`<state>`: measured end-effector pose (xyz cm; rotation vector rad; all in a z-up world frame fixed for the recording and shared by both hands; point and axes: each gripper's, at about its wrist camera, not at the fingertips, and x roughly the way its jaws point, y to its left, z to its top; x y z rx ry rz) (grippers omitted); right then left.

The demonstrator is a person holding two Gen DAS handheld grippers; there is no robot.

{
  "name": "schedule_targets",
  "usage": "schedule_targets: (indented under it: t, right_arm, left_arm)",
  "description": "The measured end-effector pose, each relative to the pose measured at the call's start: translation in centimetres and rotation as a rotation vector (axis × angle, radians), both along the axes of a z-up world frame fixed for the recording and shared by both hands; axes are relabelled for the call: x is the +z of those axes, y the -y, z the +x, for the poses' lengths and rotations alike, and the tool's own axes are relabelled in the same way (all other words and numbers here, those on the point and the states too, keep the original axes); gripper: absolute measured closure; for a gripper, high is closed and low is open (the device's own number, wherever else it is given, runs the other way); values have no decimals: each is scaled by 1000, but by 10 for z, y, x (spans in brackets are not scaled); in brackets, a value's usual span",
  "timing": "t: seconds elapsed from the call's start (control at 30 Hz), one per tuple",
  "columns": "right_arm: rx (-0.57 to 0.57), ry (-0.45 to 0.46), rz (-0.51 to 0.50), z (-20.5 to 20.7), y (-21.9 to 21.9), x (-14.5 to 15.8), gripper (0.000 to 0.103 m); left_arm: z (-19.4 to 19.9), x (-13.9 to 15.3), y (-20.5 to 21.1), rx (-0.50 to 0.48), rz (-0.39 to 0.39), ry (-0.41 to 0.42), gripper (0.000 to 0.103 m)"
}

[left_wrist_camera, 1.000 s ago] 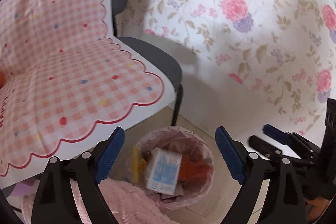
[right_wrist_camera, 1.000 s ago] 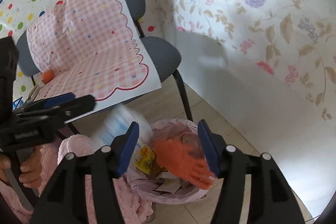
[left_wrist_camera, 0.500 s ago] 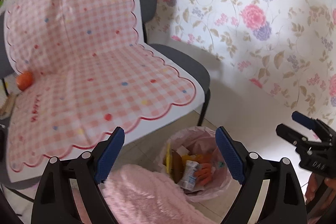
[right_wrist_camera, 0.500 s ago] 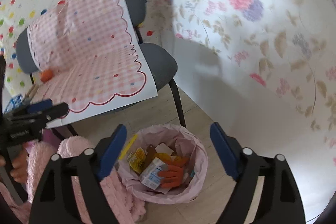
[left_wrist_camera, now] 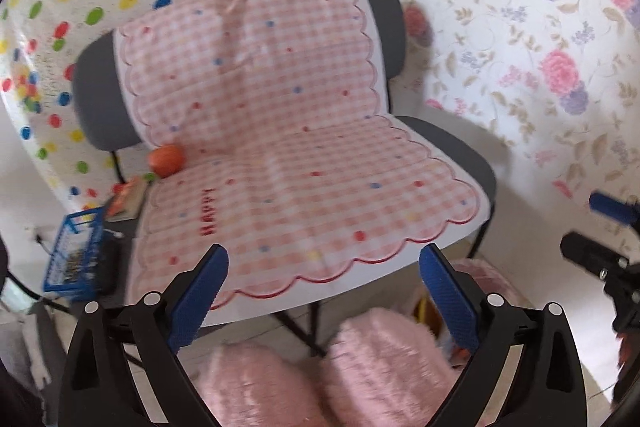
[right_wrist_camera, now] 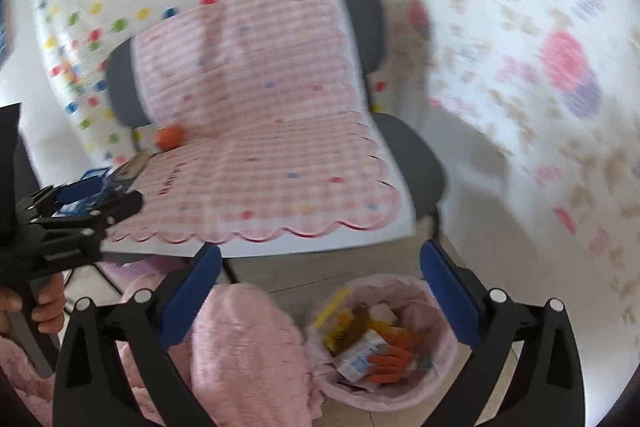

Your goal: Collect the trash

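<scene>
A small bin lined with a pink bag (right_wrist_camera: 404, 283) stands on the floor by the chair, holding a white and blue carton (right_wrist_camera: 360, 355), an orange glove (right_wrist_camera: 394, 357) and yellow wrappers. In the left wrist view only its pink rim (left_wrist_camera: 480, 275) shows. My left gripper (left_wrist_camera: 324, 301) is open and empty, raised in front of the chair seat. My right gripper (right_wrist_camera: 320, 297) is open and empty above the bin. An orange ball (left_wrist_camera: 166, 159) lies at the back of the seat; it also shows in the right wrist view (right_wrist_camera: 169, 137).
A grey chair (left_wrist_camera: 460, 151) carries a pink checked mat (left_wrist_camera: 288, 155). A blue wire basket (left_wrist_camera: 74, 255) and a small book (left_wrist_camera: 128, 197) sit left of it. My pink fuzzy knees (left_wrist_camera: 320, 371) are below. Floral wall on the right.
Both grippers have lifted and tilted up from the bin toward the chair. The carton and the orange glove fell into the bin and lie there now.
</scene>
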<state>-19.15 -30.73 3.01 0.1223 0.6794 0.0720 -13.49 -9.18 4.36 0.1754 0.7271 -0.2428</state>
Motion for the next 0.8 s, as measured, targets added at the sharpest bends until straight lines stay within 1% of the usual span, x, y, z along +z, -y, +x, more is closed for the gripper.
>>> schedule_targets:
  t: [0.1, 0.2, 0.3, 0.4, 0.5, 0.57, 0.67, 0.8]
  right_arm:
    - [35, 33, -5, 7, -17, 13, 6]
    - [53, 49, 20, 13, -25, 23, 6]
    - [67, 29, -12, 19, -37, 27, 6]
    - [120, 4, -34, 24, -53, 30, 6]
    - [131, 17, -78, 25, -67, 35, 6]
    - [128, 32, -94, 28, -73, 40, 6]
    - [131, 36, -83, 33, -74, 42, 6]
    - [132, 29, -80, 39, -76, 40, 6]
  left_arm:
    - [-5, 2, -18, 48, 6, 7, 6]
    - [-7, 1, -36, 95, -2, -21, 6]
    - [-11, -3, -55, 144, -14, -67, 6]
    - [-13, -4, -73, 196, -19, -100, 6]
    - [-14, -1, -88, 252, -8, -89, 6]
    - [-15, 1, -95, 272, -11, -85, 6]
    - [-14, 4, -103, 295, -4, -78, 6]
    - [-11, 6, -107, 298, -7, -76, 6]
